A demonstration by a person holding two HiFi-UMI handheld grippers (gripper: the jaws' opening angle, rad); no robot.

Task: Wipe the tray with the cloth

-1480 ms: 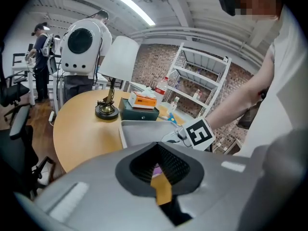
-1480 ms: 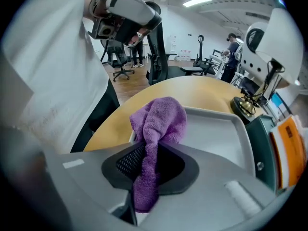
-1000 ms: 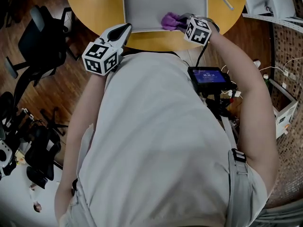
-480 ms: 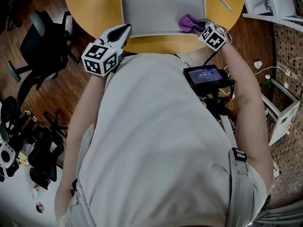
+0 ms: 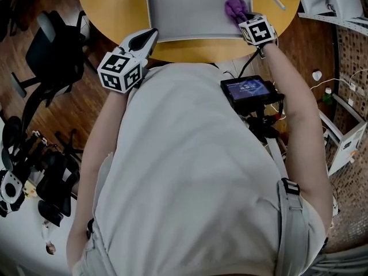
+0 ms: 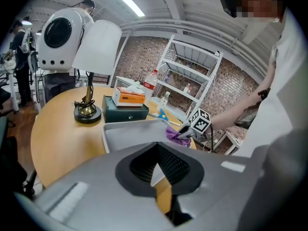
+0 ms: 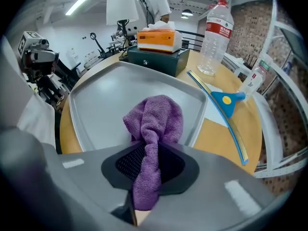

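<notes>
A grey tray (image 5: pixel 184 10) lies on the round yellow table (image 5: pixel 109 7). My right gripper (image 5: pixel 242 17) points steeply down at the tray's right side and is shut on a purple cloth (image 5: pixel 234 7). In the right gripper view the cloth (image 7: pixel 154 119) bunches out between the jaws of that gripper (image 7: pixel 150 153) onto the tray (image 7: pixel 106 95) near its right rim. My left gripper (image 5: pixel 152 35) is shut and holds nothing, its tips at the tray's near left corner. The left gripper view shows the tray (image 6: pixel 130 131), the cloth (image 6: pixel 173 134) and the right gripper (image 6: pixel 186 129).
A brass lamp (image 6: pixel 88 112), a green box (image 7: pixel 156 57) with an orange tissue box on it and a water bottle (image 7: pixel 214 30) stand behind the tray. A blue squeegee (image 7: pixel 226 102) lies to its right. Office chairs (image 5: pixel 49 50) and a white shelf (image 6: pixel 190 88) surround the table.
The right gripper has dragged the cloth from the tray's near middle to its right side and rolled. The left gripper has stayed at the near left corner.
</notes>
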